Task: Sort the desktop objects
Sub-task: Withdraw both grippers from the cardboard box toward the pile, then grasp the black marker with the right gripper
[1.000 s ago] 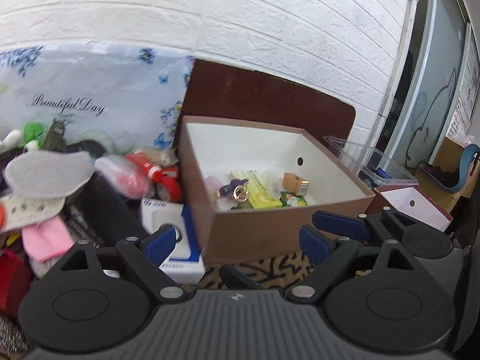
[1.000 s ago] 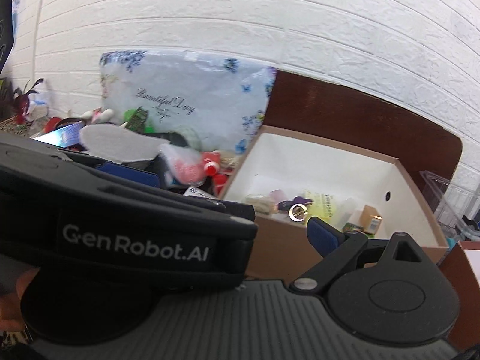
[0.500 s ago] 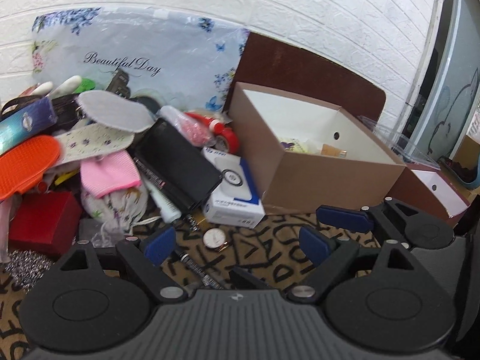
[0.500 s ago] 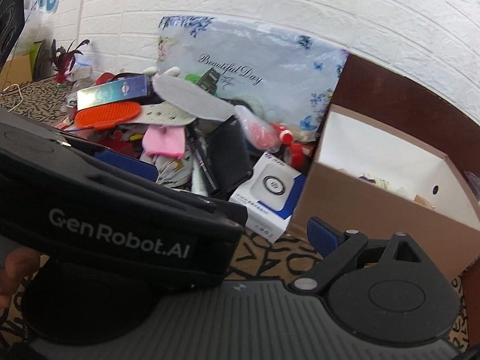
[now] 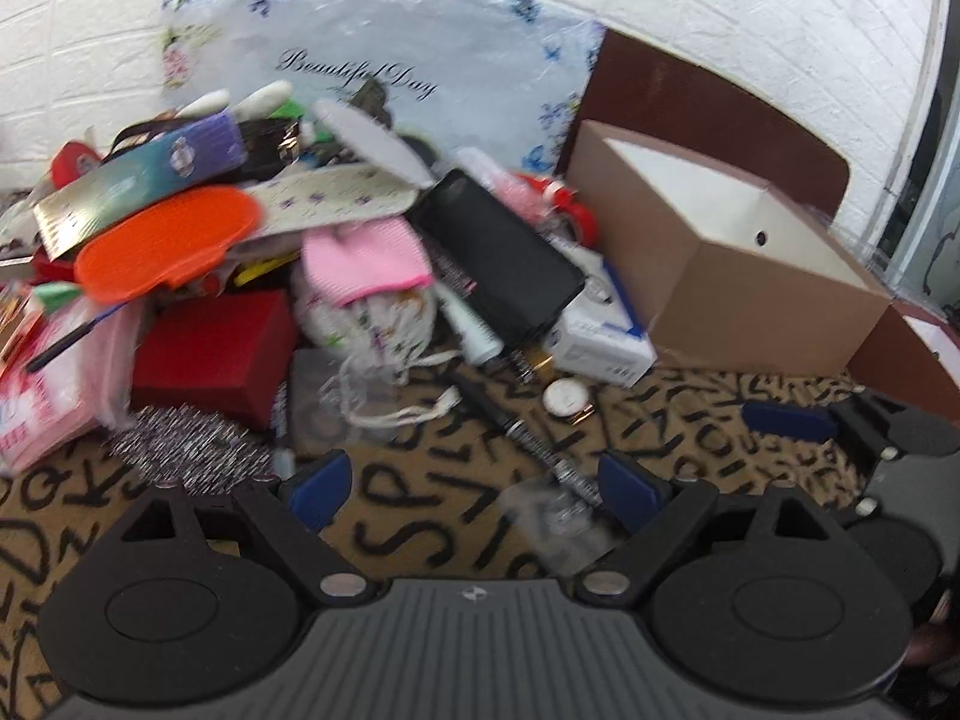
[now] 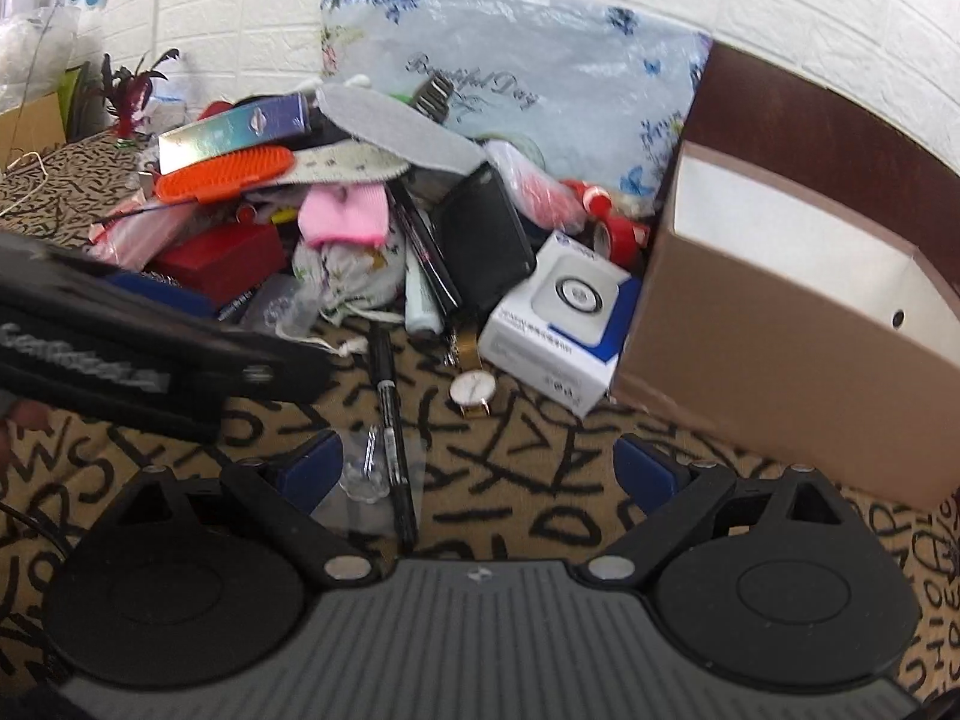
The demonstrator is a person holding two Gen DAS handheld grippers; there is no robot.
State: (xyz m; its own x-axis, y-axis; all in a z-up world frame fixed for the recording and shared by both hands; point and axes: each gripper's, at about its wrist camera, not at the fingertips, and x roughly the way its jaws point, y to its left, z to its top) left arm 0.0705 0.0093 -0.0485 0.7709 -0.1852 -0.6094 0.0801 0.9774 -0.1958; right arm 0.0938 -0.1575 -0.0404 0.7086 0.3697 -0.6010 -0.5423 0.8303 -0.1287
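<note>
Partly hidden: brown box (image 5: 750, 294) interior; clear packet (image 6: 366, 480) beside marker (image 6: 393, 420) blurred.

Pile of stuff (image 5: 312, 252) sits toward the left back of the surface (image 6: 540, 480), open box (image 6: 798, 324) off to the right of it. A small carton (image 6: 564, 324) is wedged between the two, touching the box. Watch (image 6: 474, 390) lies just in front of the carton, pen (image 6: 393, 420) left of the watch, running front to back. A bag (image 6: 540, 66) leans on the wall behind the pile.

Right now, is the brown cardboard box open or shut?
Open: the brown box has no lid, and its white inner walls show from above.
</note>
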